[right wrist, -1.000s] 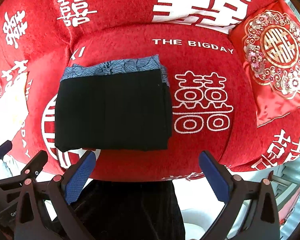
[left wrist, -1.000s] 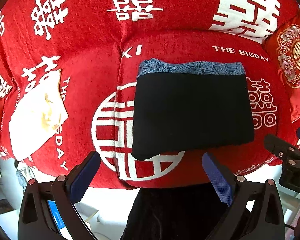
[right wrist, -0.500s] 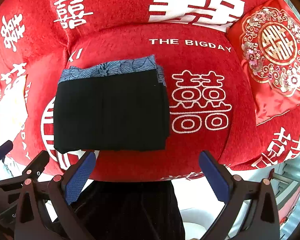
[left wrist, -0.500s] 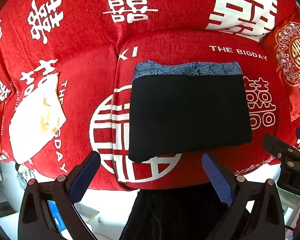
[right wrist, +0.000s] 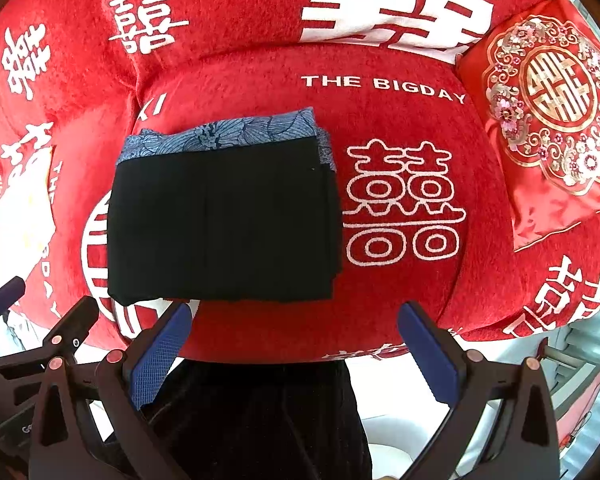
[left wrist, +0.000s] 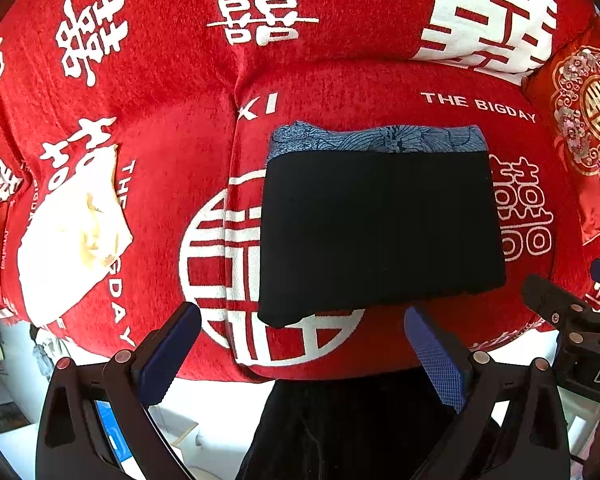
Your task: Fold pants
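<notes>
I see the black pants folded flat on the red sofa; my left gripper and right gripper hover with jaws spread, empty.

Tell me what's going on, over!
Left gripper open, empty. Right gripper open, empty. Black pants folded flat on blue patterned garment. Nothing in the way.

seat right of pants bare | cushion blocks far right
</notes>
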The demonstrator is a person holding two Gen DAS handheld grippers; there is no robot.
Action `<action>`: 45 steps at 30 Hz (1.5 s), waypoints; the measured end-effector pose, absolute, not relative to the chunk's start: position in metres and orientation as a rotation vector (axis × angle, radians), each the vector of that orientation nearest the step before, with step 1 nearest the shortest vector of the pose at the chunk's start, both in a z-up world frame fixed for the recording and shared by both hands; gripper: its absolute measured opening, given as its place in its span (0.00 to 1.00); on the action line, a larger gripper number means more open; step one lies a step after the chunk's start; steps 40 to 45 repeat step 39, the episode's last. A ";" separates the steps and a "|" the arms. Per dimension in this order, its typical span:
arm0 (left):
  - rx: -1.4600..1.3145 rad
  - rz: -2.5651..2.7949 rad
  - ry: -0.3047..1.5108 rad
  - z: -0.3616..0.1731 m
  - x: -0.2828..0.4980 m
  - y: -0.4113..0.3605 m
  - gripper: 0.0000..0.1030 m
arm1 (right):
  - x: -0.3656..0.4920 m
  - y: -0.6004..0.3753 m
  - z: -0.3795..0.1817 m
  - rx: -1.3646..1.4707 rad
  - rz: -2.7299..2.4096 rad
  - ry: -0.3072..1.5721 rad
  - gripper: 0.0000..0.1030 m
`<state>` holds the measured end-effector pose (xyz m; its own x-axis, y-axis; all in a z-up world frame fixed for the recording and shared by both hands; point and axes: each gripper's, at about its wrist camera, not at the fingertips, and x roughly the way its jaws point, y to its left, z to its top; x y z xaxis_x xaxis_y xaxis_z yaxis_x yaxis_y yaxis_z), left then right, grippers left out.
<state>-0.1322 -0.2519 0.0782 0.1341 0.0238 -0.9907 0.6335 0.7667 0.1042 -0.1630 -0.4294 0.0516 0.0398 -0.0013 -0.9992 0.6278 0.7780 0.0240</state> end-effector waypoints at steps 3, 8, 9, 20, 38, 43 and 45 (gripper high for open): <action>0.592 -0.478 1.381 0.078 -0.132 -0.251 0.99 | -0.162 -0.428 0.052 0.537 -0.520 1.467 1.00; 0.603 -0.479 1.381 0.076 -0.132 -0.251 0.99 | -0.161 -0.428 0.052 0.538 -0.521 1.467 1.00; 0.605 -0.478 1.380 0.076 -0.133 -0.251 0.99 | -0.161 -0.428 0.052 0.538 -0.521 1.467 1.00; 0.605 -0.471 1.381 0.074 -0.130 -0.249 0.99 | -0.160 -0.427 0.051 0.536 -0.523 1.470 1.00; 0.585 -0.492 1.363 0.076 -0.128 -0.248 0.99 | -0.157 -0.426 0.049 0.533 -0.522 1.473 1.00; 0.586 -0.492 1.364 0.075 -0.128 -0.249 0.99 | -0.157 -0.426 0.049 0.534 -0.522 1.474 1.00; 0.586 -0.492 1.364 0.075 -0.128 -0.249 0.99 | -0.157 -0.426 0.049 0.534 -0.522 1.474 1.00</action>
